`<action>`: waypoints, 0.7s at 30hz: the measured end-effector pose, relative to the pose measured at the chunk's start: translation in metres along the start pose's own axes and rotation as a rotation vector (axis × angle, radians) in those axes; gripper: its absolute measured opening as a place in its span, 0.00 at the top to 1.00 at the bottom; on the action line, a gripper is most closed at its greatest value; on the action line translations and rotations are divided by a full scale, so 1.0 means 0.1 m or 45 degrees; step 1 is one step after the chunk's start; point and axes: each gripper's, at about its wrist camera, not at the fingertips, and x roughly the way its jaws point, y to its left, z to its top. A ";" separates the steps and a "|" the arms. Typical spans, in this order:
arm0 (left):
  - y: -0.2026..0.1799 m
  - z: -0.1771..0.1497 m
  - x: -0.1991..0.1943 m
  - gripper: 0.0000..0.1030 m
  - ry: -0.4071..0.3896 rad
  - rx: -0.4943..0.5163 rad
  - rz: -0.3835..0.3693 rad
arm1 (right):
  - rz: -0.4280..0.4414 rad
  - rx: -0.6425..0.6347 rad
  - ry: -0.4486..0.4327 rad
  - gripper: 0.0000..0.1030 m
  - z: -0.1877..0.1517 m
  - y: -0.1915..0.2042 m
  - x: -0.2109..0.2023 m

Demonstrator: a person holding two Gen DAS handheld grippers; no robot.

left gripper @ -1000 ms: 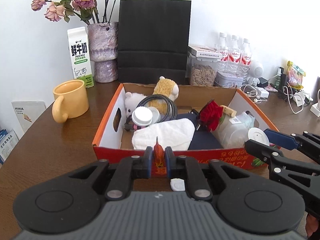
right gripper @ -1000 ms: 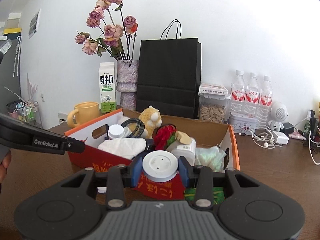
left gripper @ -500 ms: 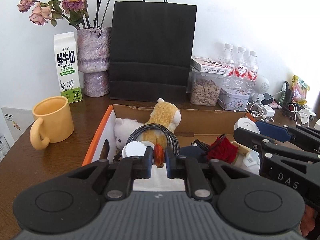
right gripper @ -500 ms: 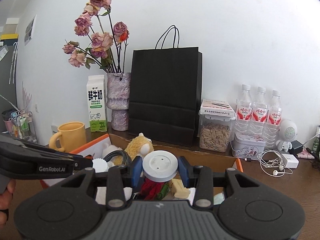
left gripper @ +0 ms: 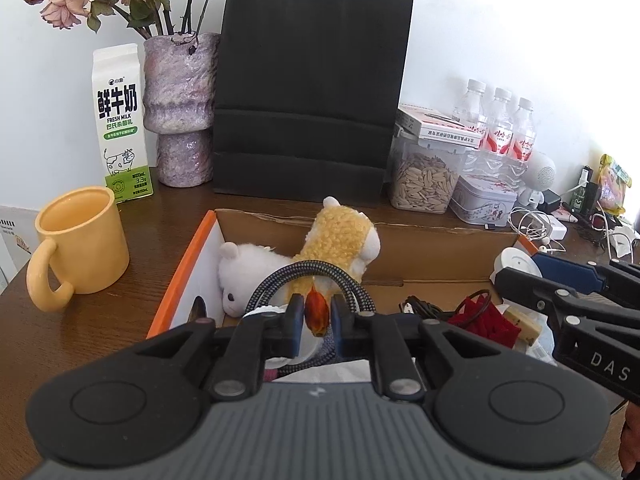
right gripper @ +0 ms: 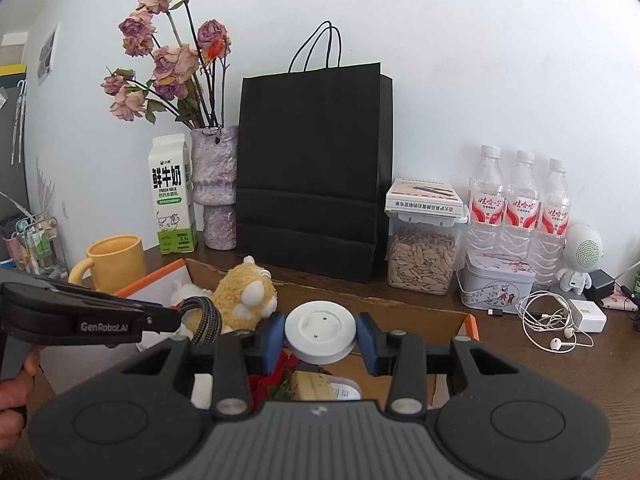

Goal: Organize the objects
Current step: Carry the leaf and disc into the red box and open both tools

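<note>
left hand-held gripper point(left gripper: 316, 314) jaws opening, orange piece point(left gripper: 317, 312) between; right hand-held gripper point(right gripper: 321, 338) grips white disc point(right gripper: 320, 330). box point(left gripper: 420, 248) below, bag point(left gripper: 312, 88) and mug point(left gripper: 80, 240) around.

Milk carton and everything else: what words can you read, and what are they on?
"鲜牛奶 FRESH MILK", "3.3": milk carton
"GenRobot.AI": left gripper
"DAS": right gripper
Water bottles' red labels, the flat box on the seed jar: too blurred to read.
</note>
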 end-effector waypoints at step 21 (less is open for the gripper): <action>0.01 -0.07 -0.19 0.00 -0.060 -0.024 0.060 | -0.023 0.003 -0.044 0.00 -0.04 0.08 -0.18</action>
